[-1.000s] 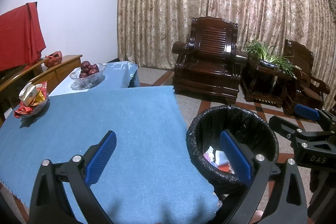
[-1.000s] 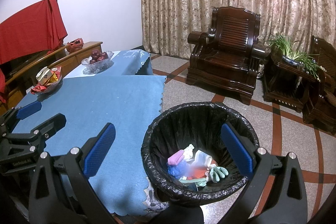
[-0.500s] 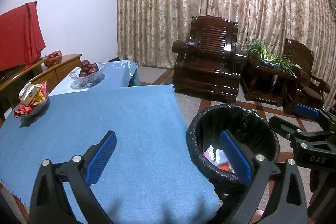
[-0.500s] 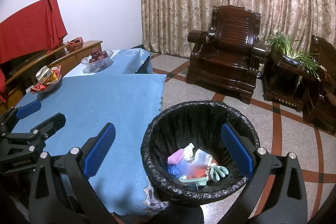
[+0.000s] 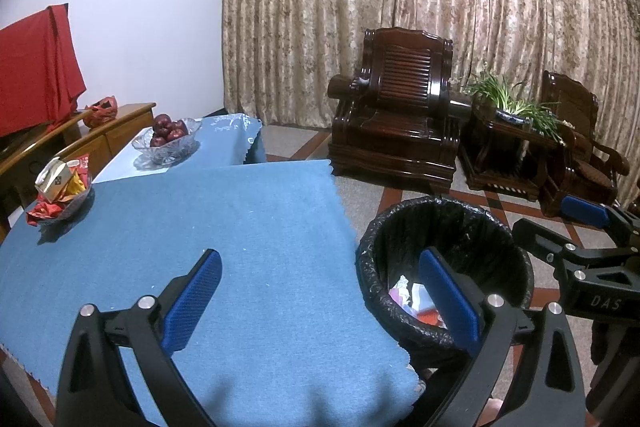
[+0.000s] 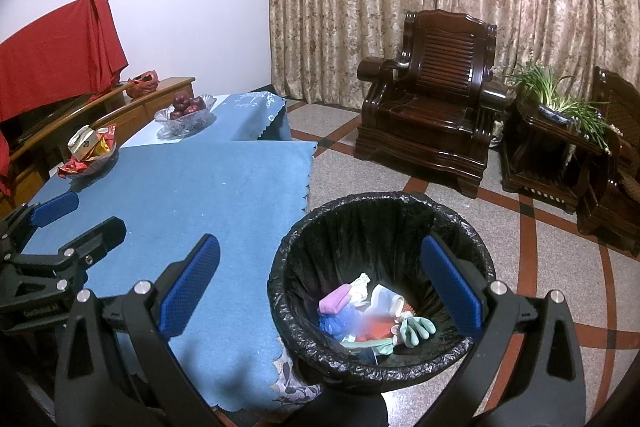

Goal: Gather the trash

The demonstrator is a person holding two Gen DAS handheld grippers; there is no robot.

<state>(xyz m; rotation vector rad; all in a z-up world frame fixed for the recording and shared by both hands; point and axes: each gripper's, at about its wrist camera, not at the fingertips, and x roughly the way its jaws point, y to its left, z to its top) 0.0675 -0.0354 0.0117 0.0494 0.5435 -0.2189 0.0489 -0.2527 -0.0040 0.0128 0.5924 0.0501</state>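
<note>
- While both tools hang idle, the collected trash (image 6: 372,311) lies in the bottom of the black-lined bin (image 6: 380,203), which stands on the floor just beside the table's near corner.
- Left gripper (image 5: 320,301): jaws spread wide, nothing between them, above the blue tablecloth (image 5: 224,219).
- Right gripper (image 6: 320,287): equally wide, empty, above the bin's mouth.
- Risk, as I judge it: the wrappers in the small bowl (image 5: 60,201) look like litter but may be snacks; grabbing them could tip the bowl.
- Risk: a careless swing could snag the bin liner or clip the other tool.
- Count: one bin, two grippers, one snack bowl, one glass fruit bowl (image 5: 168,145), two armchairs, one potted plant (image 5: 516,103).
- Trash pieces in the bin: several; exact number unclear.
</note>
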